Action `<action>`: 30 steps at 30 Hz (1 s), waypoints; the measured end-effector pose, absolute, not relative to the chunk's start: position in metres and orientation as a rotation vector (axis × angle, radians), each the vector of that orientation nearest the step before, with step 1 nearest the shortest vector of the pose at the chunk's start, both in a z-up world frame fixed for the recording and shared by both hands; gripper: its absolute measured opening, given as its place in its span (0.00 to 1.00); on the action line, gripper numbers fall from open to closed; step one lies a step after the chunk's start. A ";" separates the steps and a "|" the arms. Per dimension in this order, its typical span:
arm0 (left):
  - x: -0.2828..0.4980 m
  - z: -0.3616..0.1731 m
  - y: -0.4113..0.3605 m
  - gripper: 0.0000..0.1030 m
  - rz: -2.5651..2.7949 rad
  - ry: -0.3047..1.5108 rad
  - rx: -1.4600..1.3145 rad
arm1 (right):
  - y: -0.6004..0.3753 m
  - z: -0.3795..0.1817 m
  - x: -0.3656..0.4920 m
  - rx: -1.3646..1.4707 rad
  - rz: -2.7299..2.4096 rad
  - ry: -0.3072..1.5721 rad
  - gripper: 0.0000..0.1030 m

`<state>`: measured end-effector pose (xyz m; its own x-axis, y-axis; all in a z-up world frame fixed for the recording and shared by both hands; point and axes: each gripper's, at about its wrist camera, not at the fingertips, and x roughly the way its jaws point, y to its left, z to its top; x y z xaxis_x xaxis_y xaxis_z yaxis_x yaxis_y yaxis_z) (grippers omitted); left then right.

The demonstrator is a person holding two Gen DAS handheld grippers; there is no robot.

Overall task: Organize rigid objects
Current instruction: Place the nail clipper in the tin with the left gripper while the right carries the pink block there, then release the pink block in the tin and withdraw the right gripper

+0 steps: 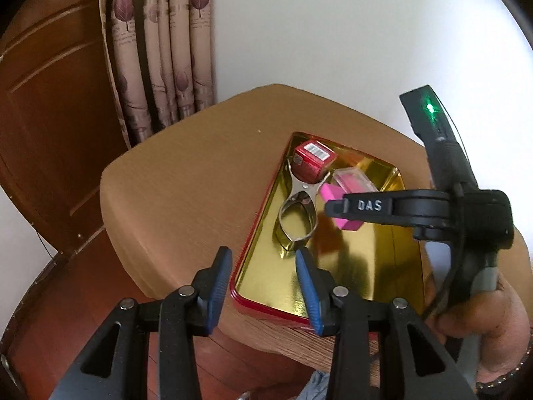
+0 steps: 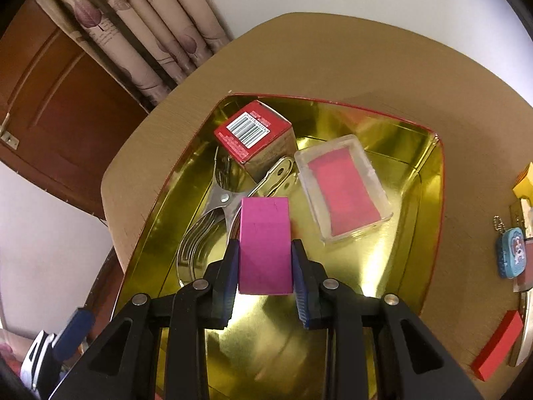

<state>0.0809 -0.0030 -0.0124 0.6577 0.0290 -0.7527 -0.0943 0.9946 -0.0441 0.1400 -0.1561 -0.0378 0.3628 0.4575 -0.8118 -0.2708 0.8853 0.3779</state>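
Right hand-held gripper (image 2: 265,260) grasps pink block (image 2: 265,243) above gold tin (image 2: 429,180); left hand-held gripper (image 1: 263,266) released, empty, over tin edge on table (image 1: 186,173).

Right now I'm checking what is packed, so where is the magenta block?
The magenta block is clamped in the right tongs, held over the gold tin tray, just in front of the metal scissors and left of the clear case.

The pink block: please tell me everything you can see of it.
The pink block is a plain magenta box with flat, smooth, slightly shiny faces and faint scratch marks. The right gripper is shut on its two long sides and holds it over the gold tray, above the metal tool. Only the pads touch it.
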 end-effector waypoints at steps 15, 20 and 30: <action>0.075 -0.017 -0.026 0.39 -0.048 0.869 -0.022 | -0.266 0.001 0.068 0.260 0.313 0.808 0.51; 0.062 -0.016 -0.058 0.39 -0.242 0.873 0.029 | -0.381 -0.041 0.029 0.107 -0.047 0.821 0.51; 0.061 -0.018 -0.172 0.42 -0.495 0.936 0.199 | -0.504 -0.101 -0.007 0.078 -0.336 0.865 0.56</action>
<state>0.0607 -0.1722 -0.0179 0.4920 -0.3202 -0.8096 0.4888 0.8711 -0.0475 -0.0073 -0.5038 -0.1009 0.5996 -0.2584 -0.7575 0.3213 0.9445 -0.0679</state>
